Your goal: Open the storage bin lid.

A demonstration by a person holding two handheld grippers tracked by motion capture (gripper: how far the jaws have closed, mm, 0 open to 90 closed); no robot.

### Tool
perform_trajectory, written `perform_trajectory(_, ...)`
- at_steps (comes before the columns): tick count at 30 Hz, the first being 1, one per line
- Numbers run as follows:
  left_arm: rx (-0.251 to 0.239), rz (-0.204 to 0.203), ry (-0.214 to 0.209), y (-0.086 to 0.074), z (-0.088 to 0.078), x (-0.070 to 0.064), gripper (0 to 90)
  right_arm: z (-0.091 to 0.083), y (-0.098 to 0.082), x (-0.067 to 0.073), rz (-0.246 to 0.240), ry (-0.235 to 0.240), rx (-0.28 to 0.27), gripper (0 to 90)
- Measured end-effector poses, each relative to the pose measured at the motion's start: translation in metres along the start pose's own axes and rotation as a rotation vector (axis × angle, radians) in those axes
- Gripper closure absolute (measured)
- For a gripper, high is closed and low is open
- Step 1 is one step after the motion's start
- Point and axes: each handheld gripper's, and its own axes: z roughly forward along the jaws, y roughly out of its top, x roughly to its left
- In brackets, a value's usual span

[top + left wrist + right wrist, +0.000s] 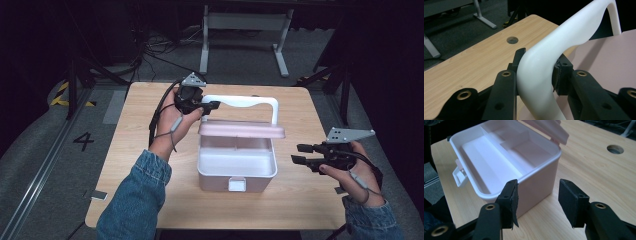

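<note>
Wooden table [150,150]; dark room beyond.

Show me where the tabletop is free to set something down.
Bare wood lies left of the pink box, between it and the table edge, and along the near edge. The right gripper crowds the right; the left gripper grips the handle.

From above, the raised pink lid [241,130] hides the back part of the box [236,172] inside from you. In your left gripper view, the white handle [541,65] is cut off at the bottom edge and covers the jaw pads.
</note>
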Motion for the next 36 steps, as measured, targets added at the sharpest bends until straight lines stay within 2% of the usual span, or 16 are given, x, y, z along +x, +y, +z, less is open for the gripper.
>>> perform_trajectory(4,0.019,0.004,0.009,0.002,0.001,0.003,70.2,0.001,0.004,0.002,-0.013,0.004,-0.037,50.4)
perform_trajectory(5,0.027,-0.006,0.010,0.003,0.001,0.004,70.2,0.001,0.006,0.003,-0.016,0.007,-0.050,50.4)
perform_trajectory(7,0.032,-0.001,0.000,0.004,0.002,0.006,70.2,0.002,0.009,0.004,-0.025,0.004,-0.069,50.4)
perform_trajectory(13,0.026,-0.013,-0.004,0.004,0.003,0.009,70.0,0.007,0.023,0.011,-0.054,-0.009,-0.159,51.0)
perform_trajectory(18,0.026,-0.011,0.008,0.004,0.002,0.007,68.5,0.010,0.029,0.013,-0.046,-0.001,-0.187,53.7)
perform_trajectory(22,0.025,-0.017,0.010,0.004,0.003,0.007,68.5,0.010,0.032,0.013,-0.026,0.025,-0.194,63.9)
perform_trajectory(25,0.025,-0.015,0.012,0.004,0.003,0.007,68.6,0.009,0.033,0.014,-0.025,0.009,-0.207,64.8)
perform_trajectory(28,0.022,-0.018,0.013,0.004,0.003,0.006,68.5,0.008,0.034,0.015,-0.022,0.016,-0.202,74.3)
perform_trajectory(31,0.025,-0.018,0.011,0.004,0.003,0.006,68.6,0.010,0.035,0.018,-0.050,0.040,-0.178,85.8)
perform_trajectory(36,0.018,-0.019,0.008,0.003,0.003,0.006,68.6,0.013,0.038,0.021,-0.077,0.030,-0.202,90.0)
